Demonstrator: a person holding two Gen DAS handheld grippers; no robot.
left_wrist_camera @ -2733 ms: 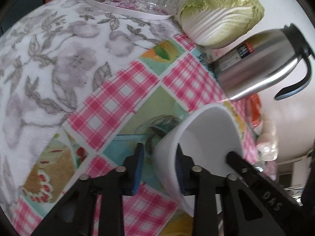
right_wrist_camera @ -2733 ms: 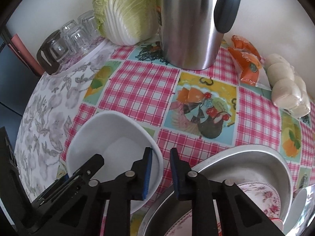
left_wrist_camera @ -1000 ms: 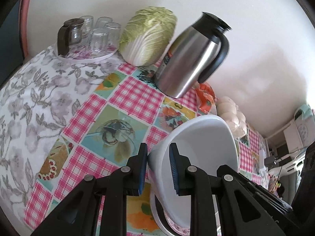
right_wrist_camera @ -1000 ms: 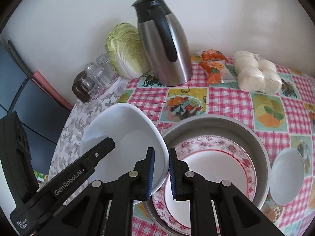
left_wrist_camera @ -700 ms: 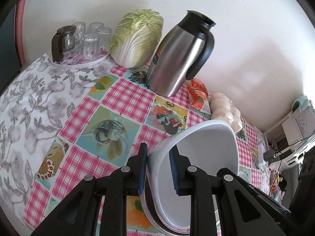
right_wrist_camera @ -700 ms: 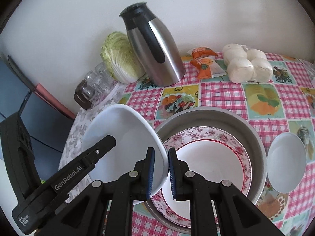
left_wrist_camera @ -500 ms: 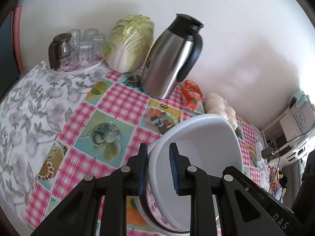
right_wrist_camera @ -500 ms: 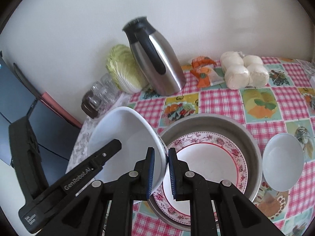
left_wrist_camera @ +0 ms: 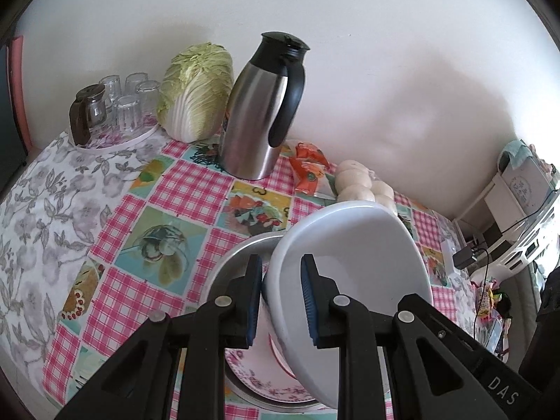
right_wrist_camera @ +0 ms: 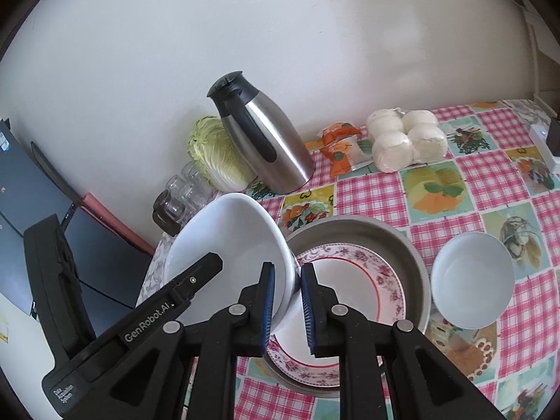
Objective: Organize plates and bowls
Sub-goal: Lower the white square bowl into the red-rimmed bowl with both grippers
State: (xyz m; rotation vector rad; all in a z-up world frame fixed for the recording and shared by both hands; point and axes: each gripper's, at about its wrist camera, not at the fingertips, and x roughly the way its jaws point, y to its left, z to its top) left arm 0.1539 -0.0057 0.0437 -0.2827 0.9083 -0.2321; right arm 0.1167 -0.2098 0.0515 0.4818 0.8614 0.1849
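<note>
Left gripper (left_wrist_camera: 281, 301): black plastic scissor-style arms, silver rivets at the pivots, blue ribbed pads on the fingers (left_wrist_camera: 253, 301). Right gripper (right_wrist_camera: 287, 309): same build; white "GenRobot.AI" lettering shows on the left unit in its view, "DAS" on the right unit in the other

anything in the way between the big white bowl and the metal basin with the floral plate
Nothing visible. The big white bowl, pinched at opposite rim edges by the left claw and right claw, hangs tilted over the metal basin's left edge. Inside lies only the floral plate; the small white bowl sits outside, to its right.
</note>
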